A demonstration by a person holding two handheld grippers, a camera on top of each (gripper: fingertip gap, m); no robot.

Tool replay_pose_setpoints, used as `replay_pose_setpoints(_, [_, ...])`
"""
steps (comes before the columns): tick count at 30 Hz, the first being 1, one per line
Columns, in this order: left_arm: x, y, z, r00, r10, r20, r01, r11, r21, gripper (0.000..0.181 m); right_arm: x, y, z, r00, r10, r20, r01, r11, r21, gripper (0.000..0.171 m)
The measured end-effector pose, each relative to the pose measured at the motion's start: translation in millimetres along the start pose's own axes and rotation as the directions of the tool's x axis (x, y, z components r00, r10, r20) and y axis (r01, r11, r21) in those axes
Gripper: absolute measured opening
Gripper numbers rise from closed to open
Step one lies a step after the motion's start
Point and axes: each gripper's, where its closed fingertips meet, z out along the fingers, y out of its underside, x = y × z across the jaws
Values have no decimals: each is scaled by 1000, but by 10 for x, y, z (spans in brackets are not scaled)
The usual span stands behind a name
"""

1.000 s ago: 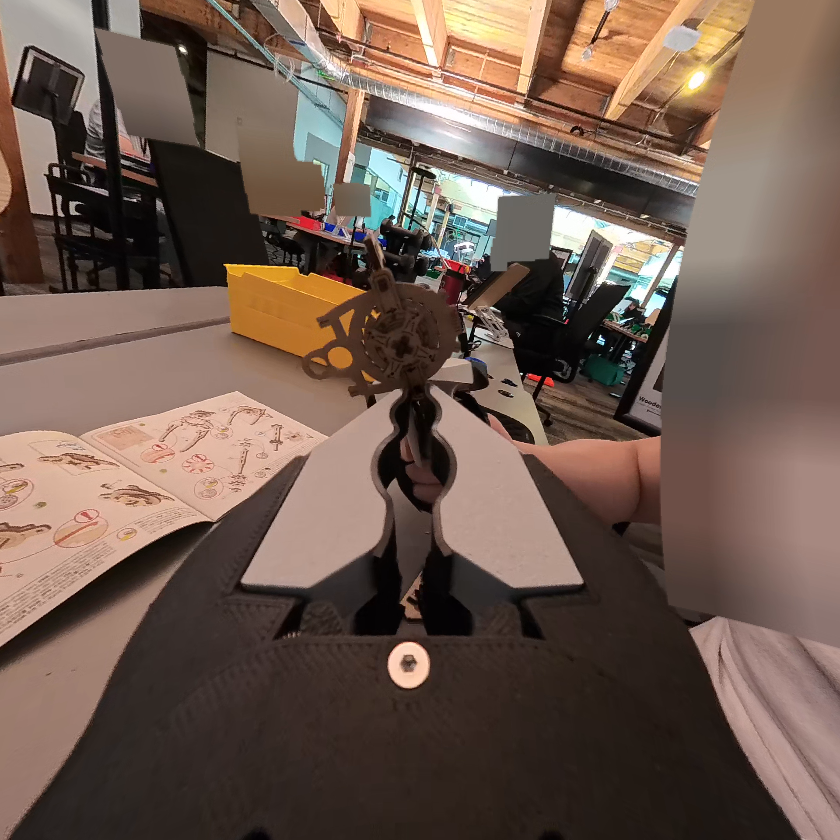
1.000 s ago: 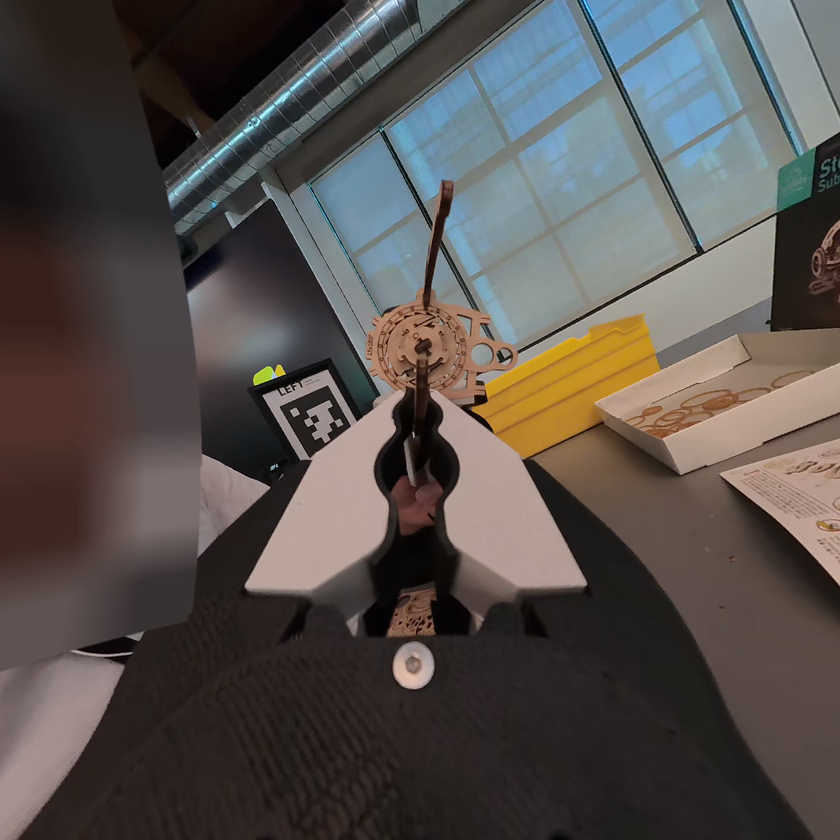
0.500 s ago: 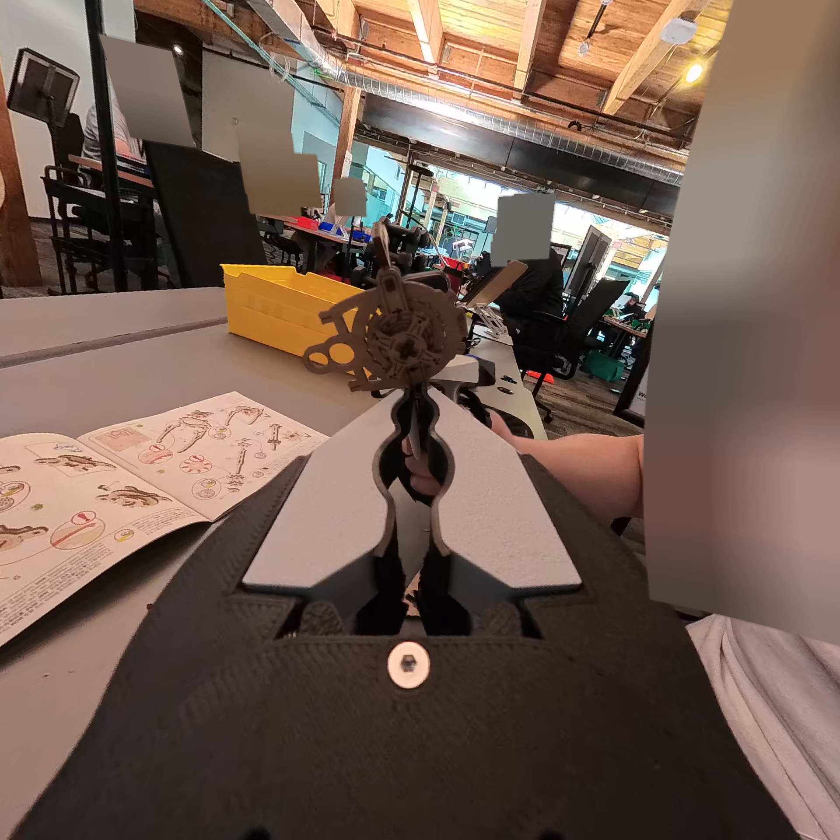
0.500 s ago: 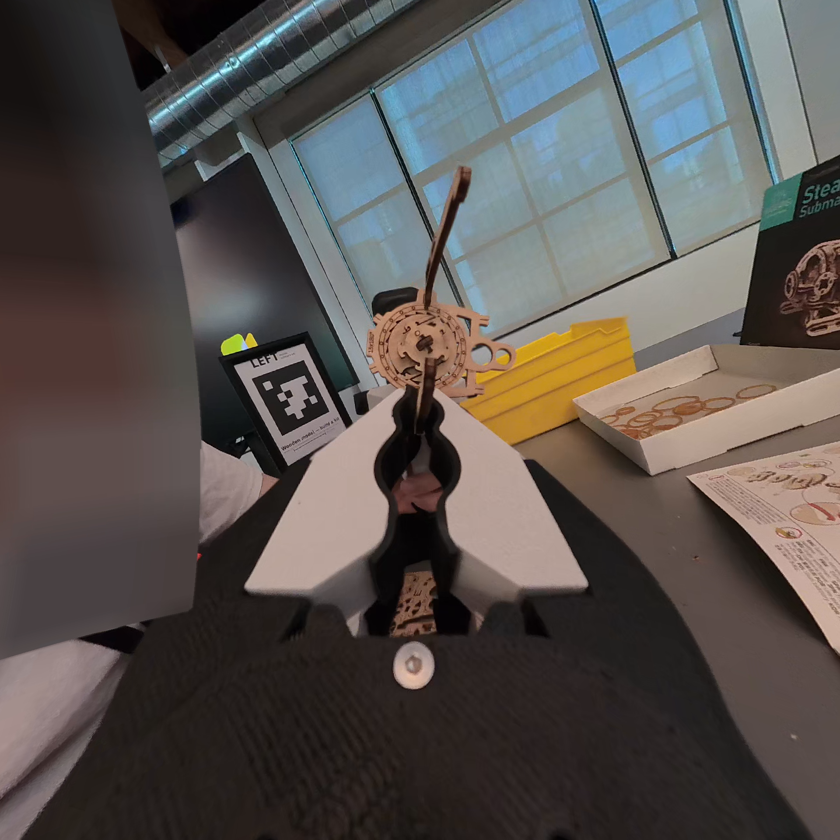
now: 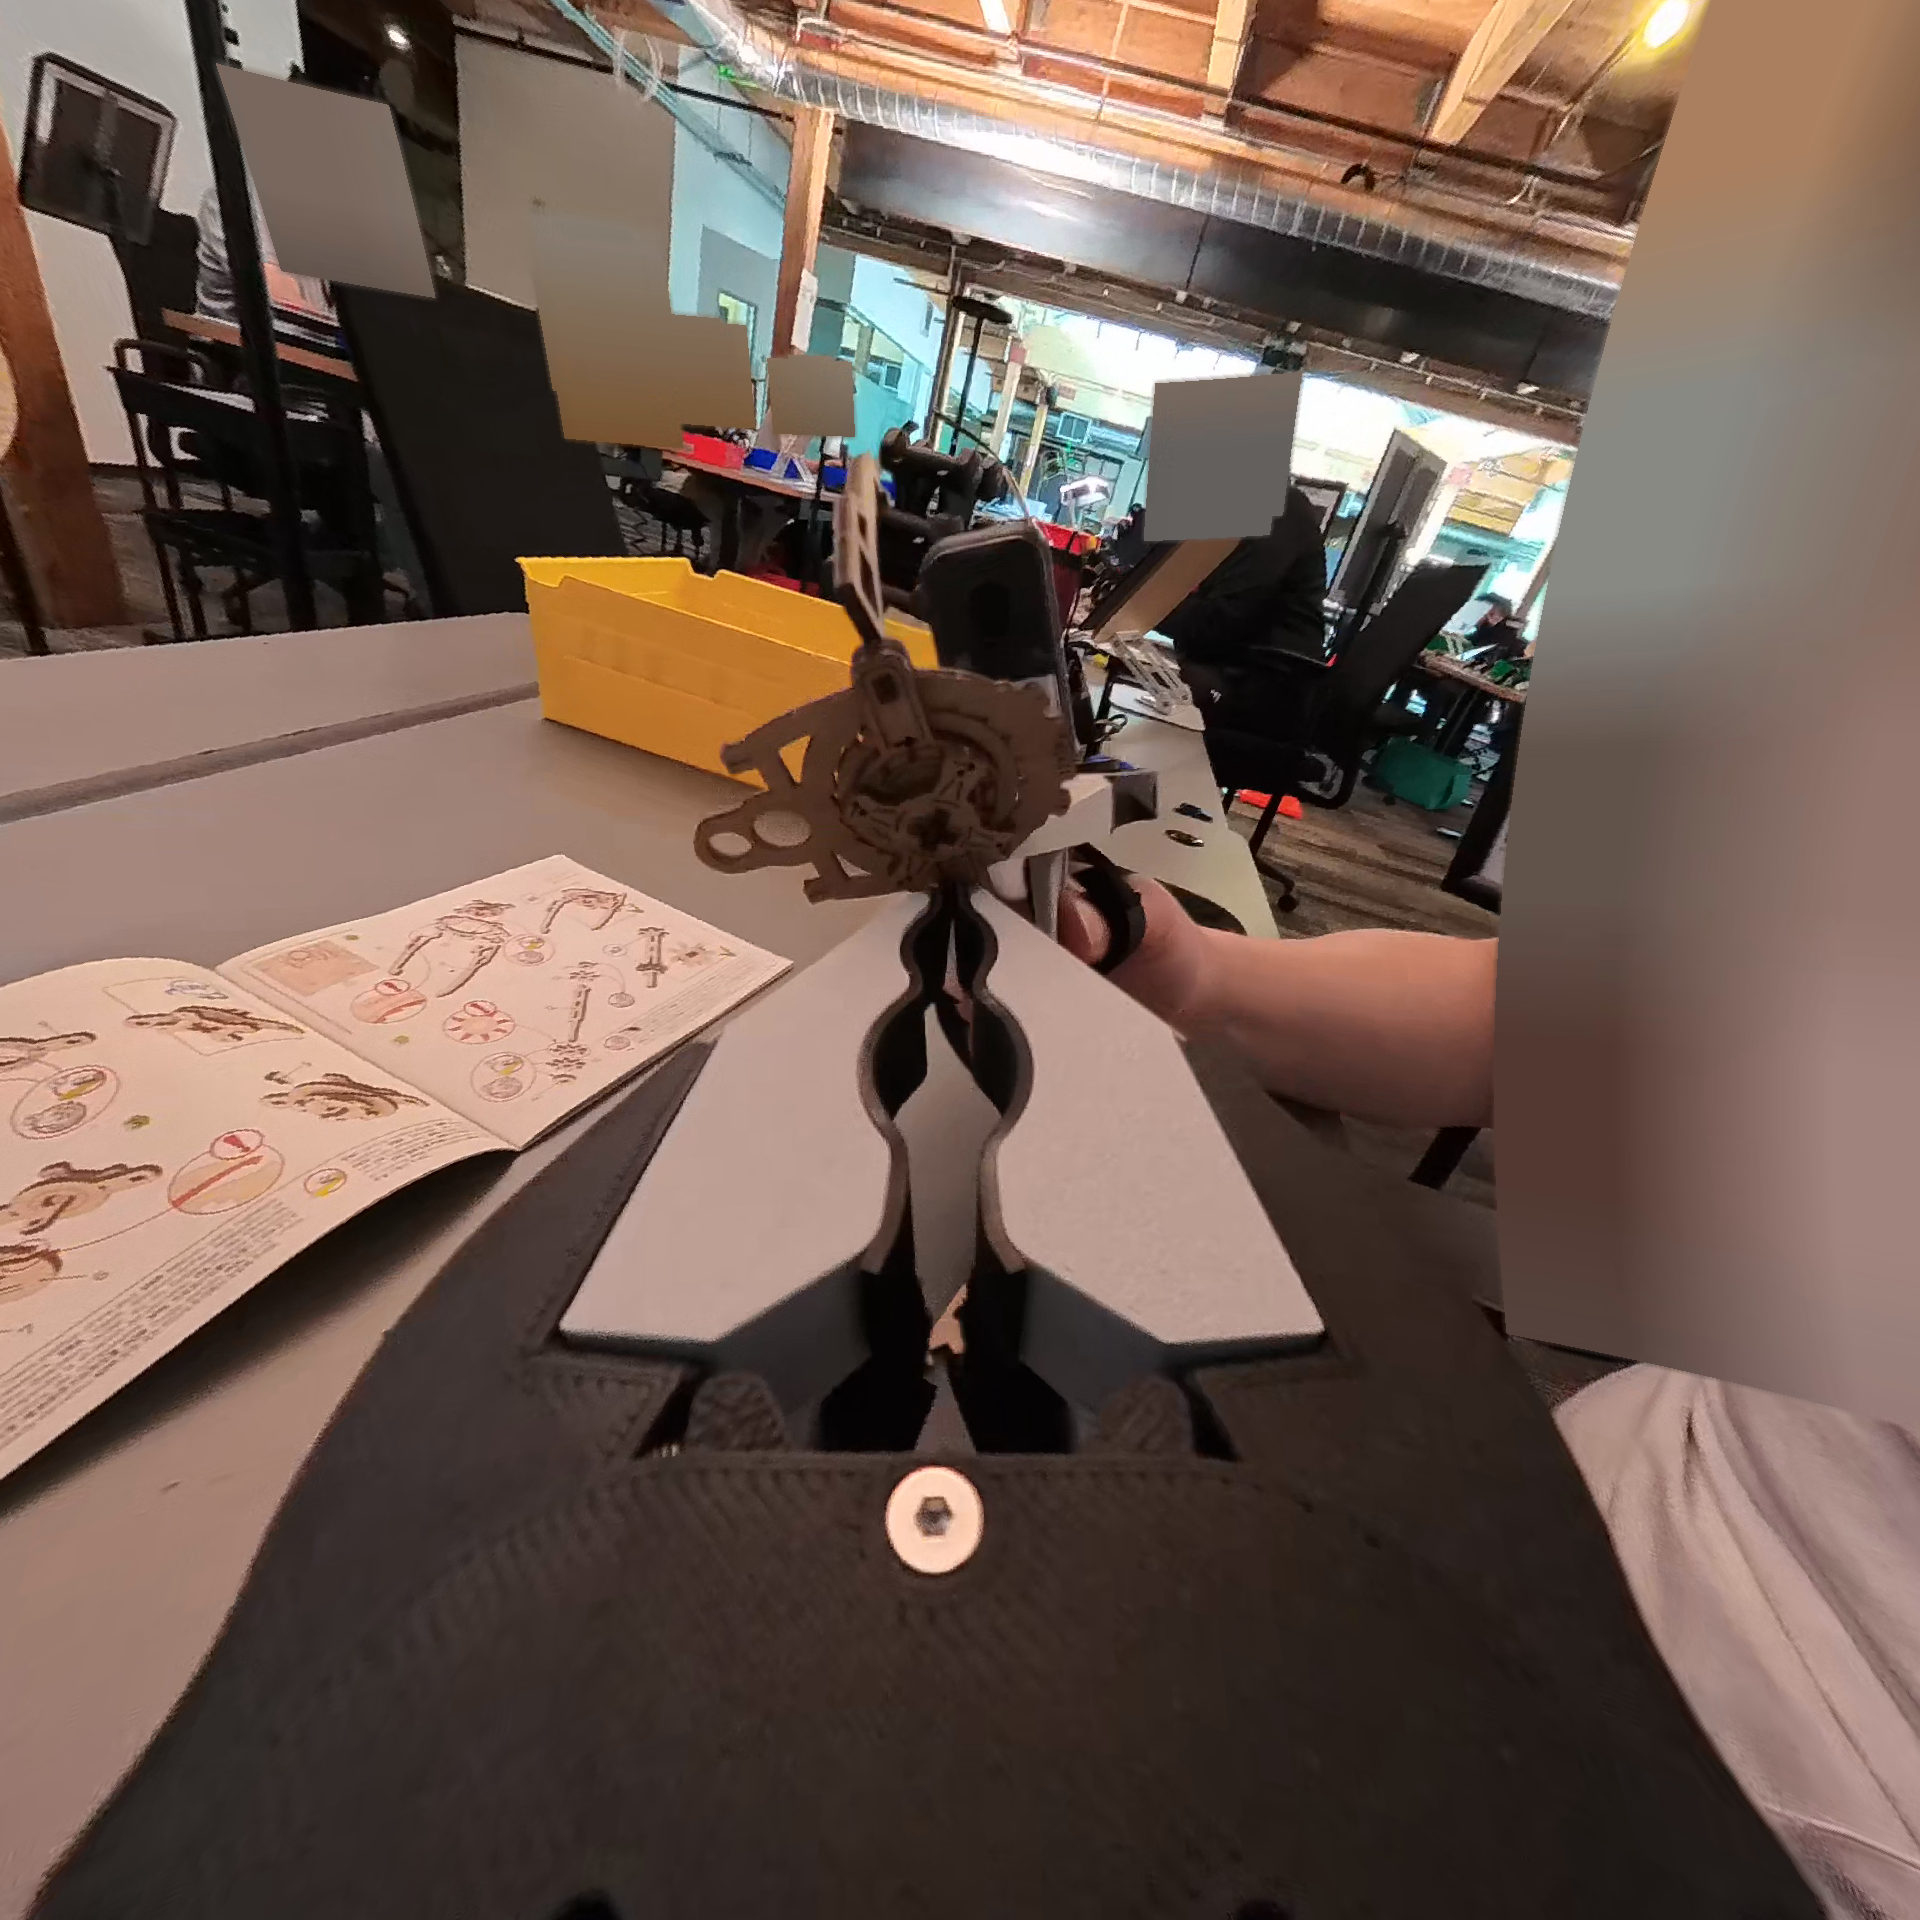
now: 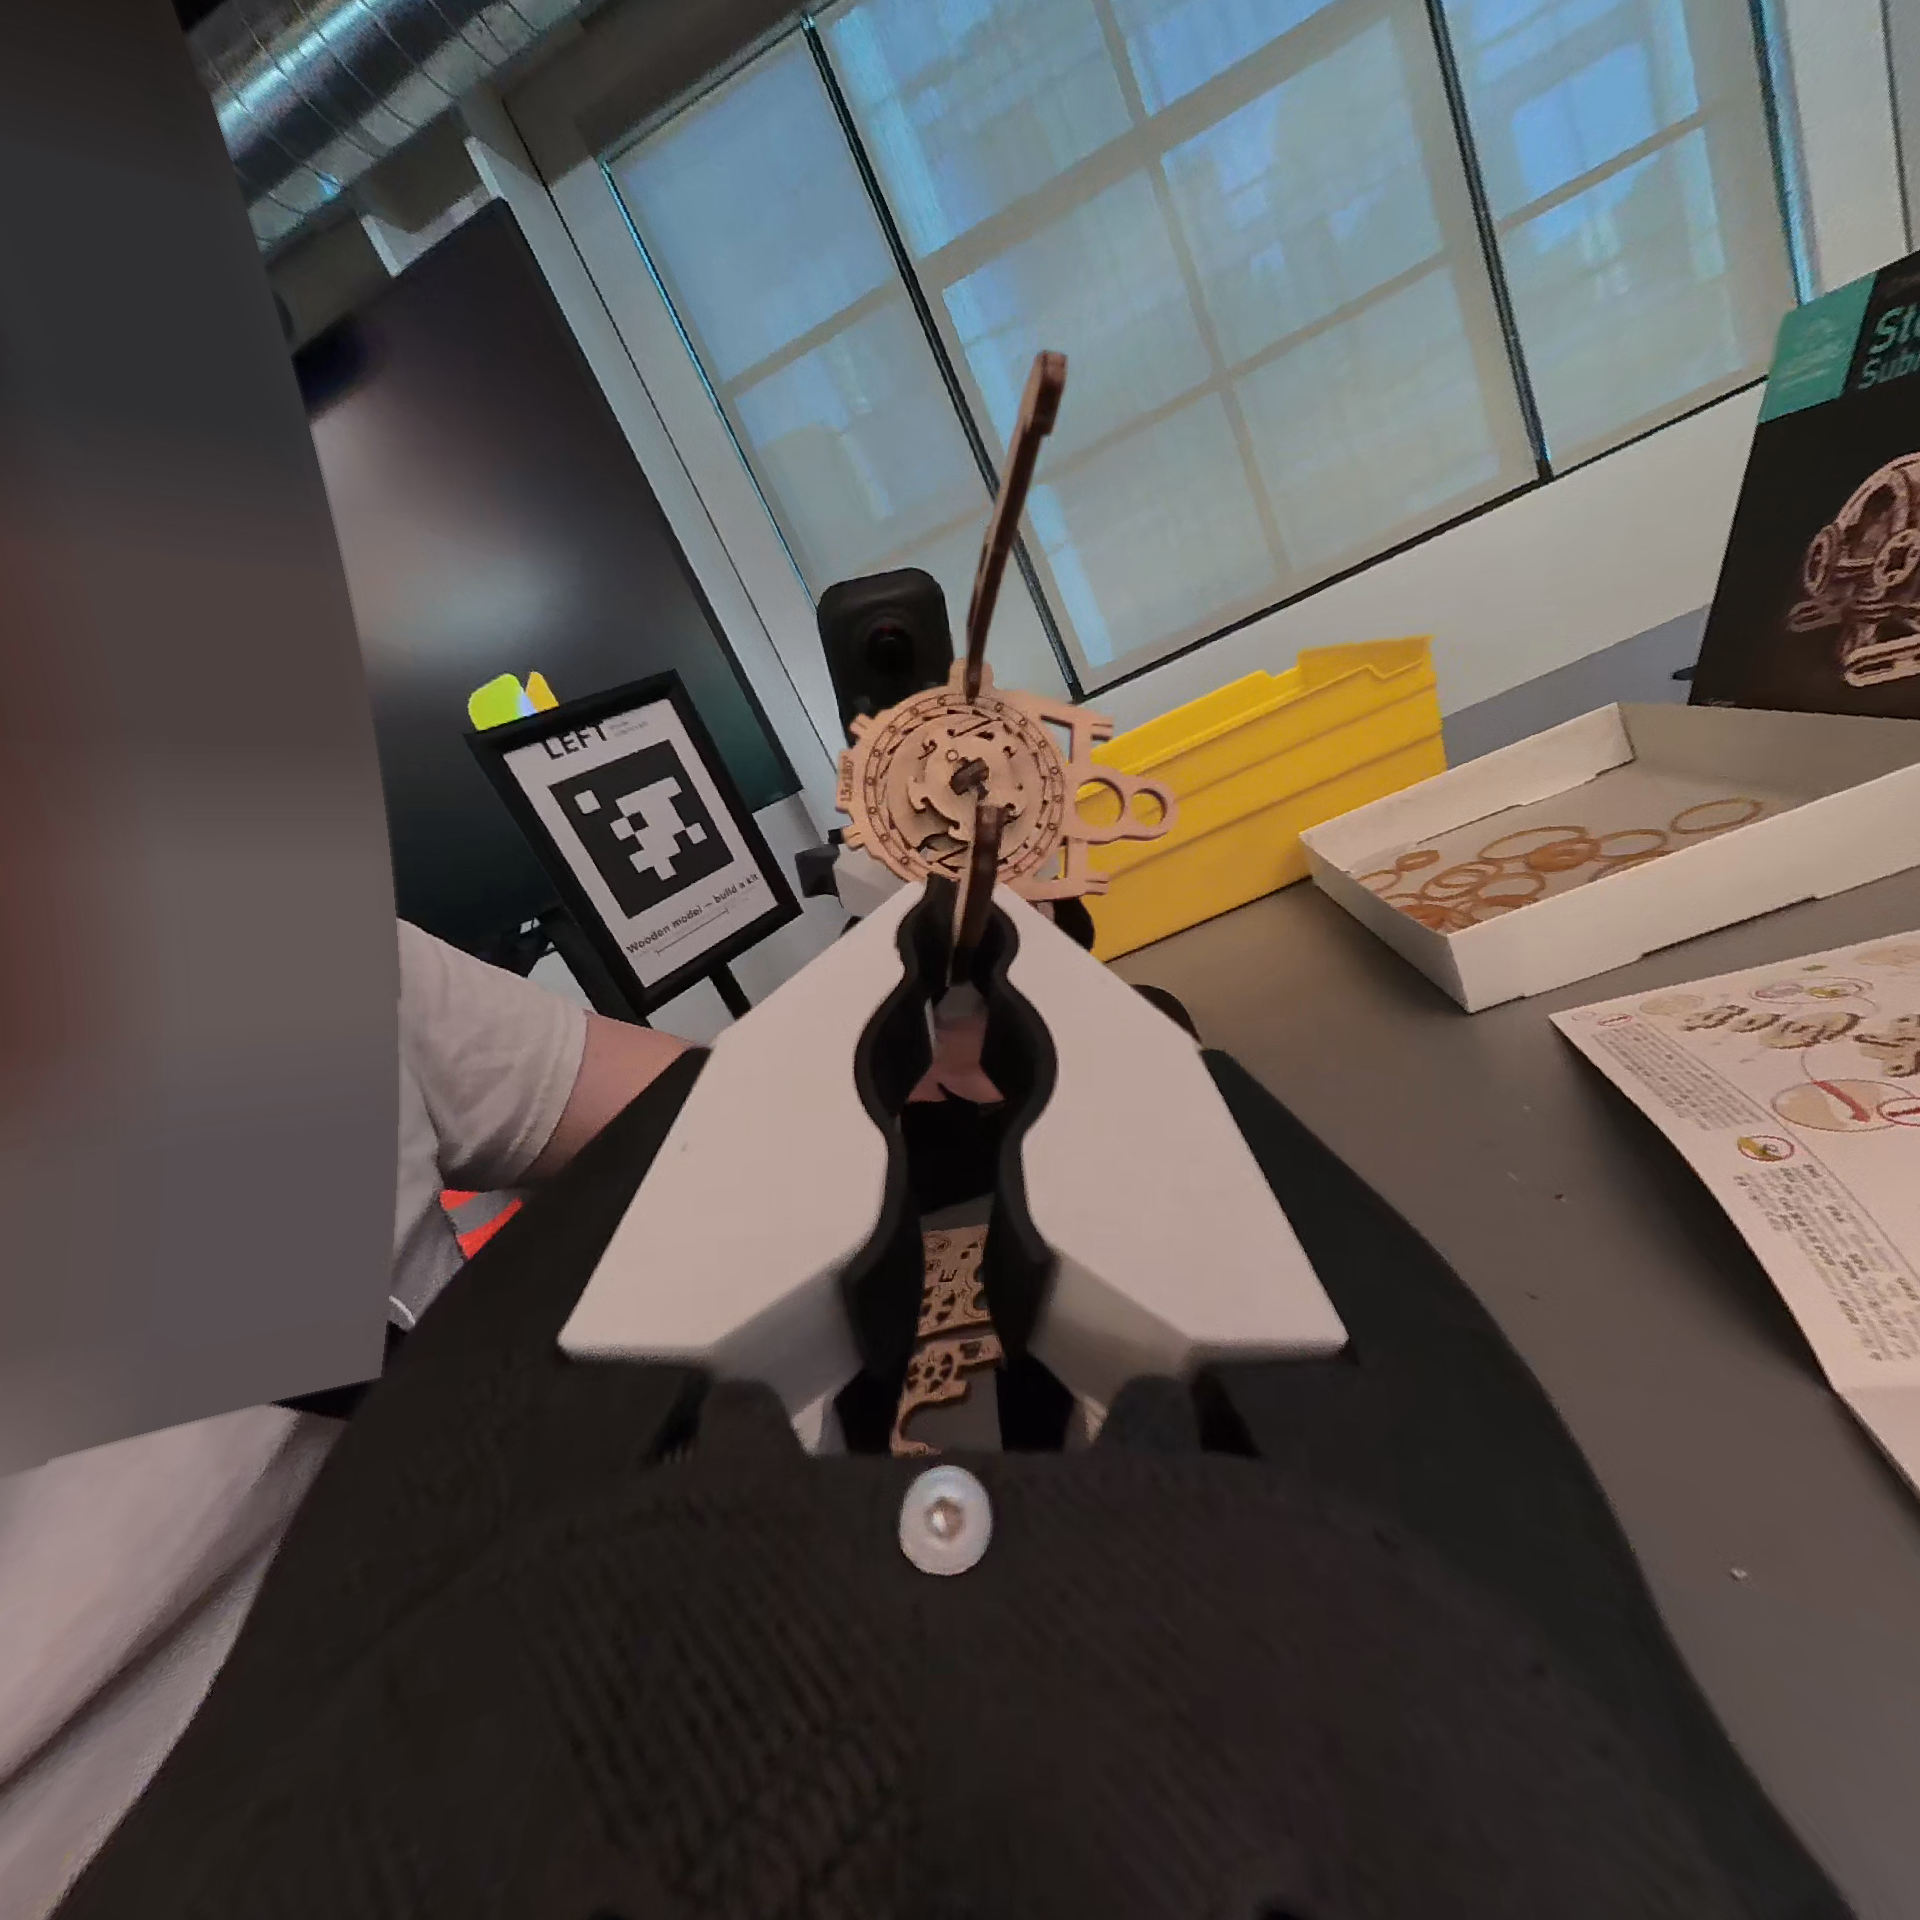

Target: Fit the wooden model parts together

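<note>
Tongs meet above the grey surface [image 5: 312, 821], each pair pressed nearly together on a thin piece of wood. The left tongs [image 5: 948, 914] pinch the lower edge of the round wooden gear assembly [image 5: 914, 800], held upright in the air; how deep the wood sits between the tips is hidden by the tips themselves. The right tongs [image 6: 961, 914] clamp a slim dark wooden lever [image 6: 1013, 540], seen almost edge-on, so its flat shape is hard to make out. It rises past the gear assembly's face, but whether the two touch cannot be told. A fretwork wooden scrap shows deep in the right gap, mostly covered. Blurred patches mask part of both views. Behind the model stands a yellow bin [image 6: 1278, 790]; beside it a white tray [image 6: 1538, 935] with loose rings. An open instruction booklet [image 5: 312, 1049] lies flat, cut off at the frame edge.
</note>
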Motion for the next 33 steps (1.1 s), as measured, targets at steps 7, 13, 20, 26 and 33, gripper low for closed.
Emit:
replay_pose_setpoints(7, [-15, -59, 6, 999, -32, -7, 32, 999, 28, 0, 26, -70, 9, 996, 75, 50, -77, 996, 48, 1])
replay_pose_setpoints(13, [-58, -36, -11, 999, -54, -5, 54, 998, 24, 0, 7, -53, 26, 998, -60, -19, 60, 998, 9, 13])
replay_pose_setpoints(20, [-59, -35, -28, 999, -39, -1, 39, 999, 17, 0, 54, -48, 34, 999, -15, -34, 15, 1000, -6, 0])
replay_pose_setpoints(26, [-99, -75, -59, 999, -40, 19, 40, 999, 37, 0, 42, 47, 63, 998, -50, -38, 47, 996, -74, 0])
replay_pose_setpoints(33, [-120, -19, -65, 998, -60, 15, 60, 998, 5, 0, 85, -131, -52, 999, 29, -23, -28, 999, 22, 0])
